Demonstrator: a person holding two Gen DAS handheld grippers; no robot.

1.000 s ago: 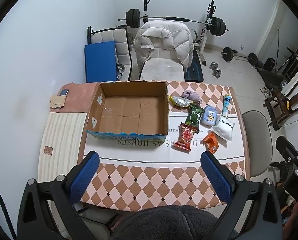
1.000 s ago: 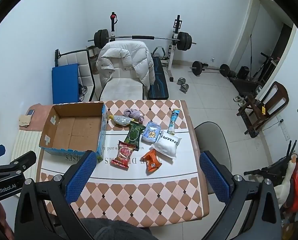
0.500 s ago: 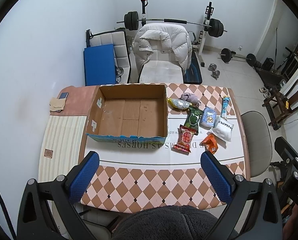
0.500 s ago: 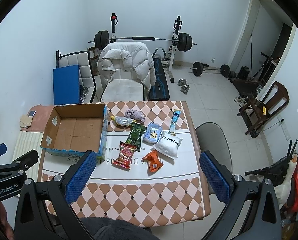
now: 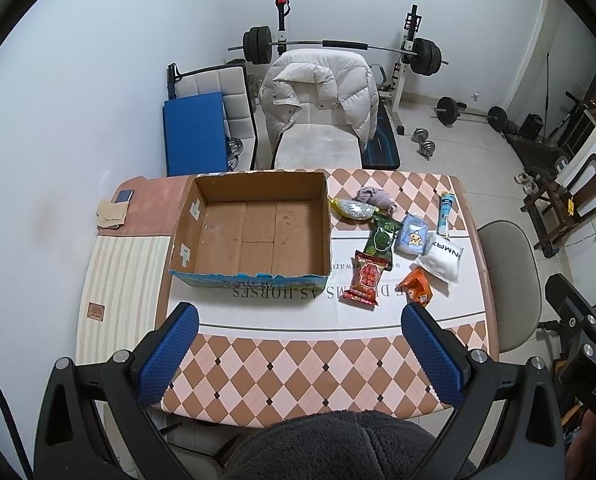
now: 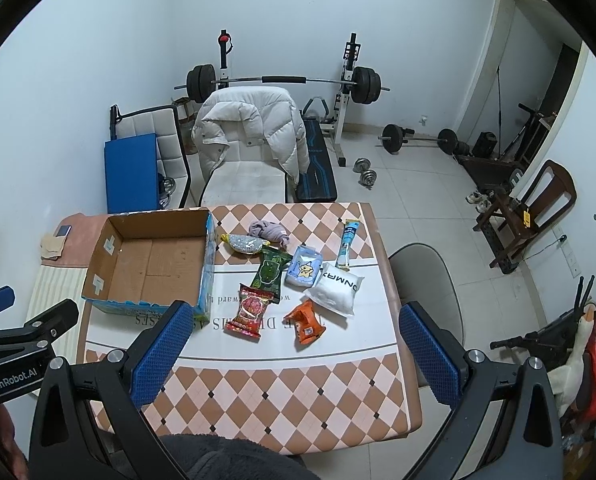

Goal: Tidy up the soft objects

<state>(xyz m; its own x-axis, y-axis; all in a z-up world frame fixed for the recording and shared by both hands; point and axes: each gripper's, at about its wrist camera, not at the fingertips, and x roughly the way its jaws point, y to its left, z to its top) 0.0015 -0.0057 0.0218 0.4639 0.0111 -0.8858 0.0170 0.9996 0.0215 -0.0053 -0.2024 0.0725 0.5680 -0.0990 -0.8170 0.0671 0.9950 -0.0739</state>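
Observation:
An empty cardboard box (image 5: 253, 232) (image 6: 149, 264) stands on the left of the checkered table (image 5: 298, 364) (image 6: 281, 392). To its right lie several soft packets: a red snack bag (image 5: 365, 278) (image 6: 250, 311), an orange bag (image 5: 417, 291) (image 6: 306, 322), a white pouch (image 5: 440, 256) (image 6: 334, 289), a green bag (image 5: 381, 238) (image 6: 269, 270), a light blue pack (image 5: 410, 234) (image 6: 304, 267), a silver-yellow bag (image 5: 352, 209) (image 6: 245, 243), a grey cloth (image 5: 376, 197) (image 6: 269, 230) and a blue tube (image 5: 445, 209) (image 6: 348, 242). My left gripper (image 5: 298, 354) and right gripper (image 6: 293, 354) are open, empty, high above the table's near edge.
A chair with a white puffer jacket (image 5: 318, 92) stands behind the table, a grey chair (image 5: 510, 280) at its right. A striped mat (image 5: 117, 280) with a phone (image 5: 124, 196) lies left. A barbell rack (image 6: 281, 80) and weights fill the back.
Both grippers have risen and drawn back a little, so the table looks smaller and lower in view. Nothing on the table has moved.

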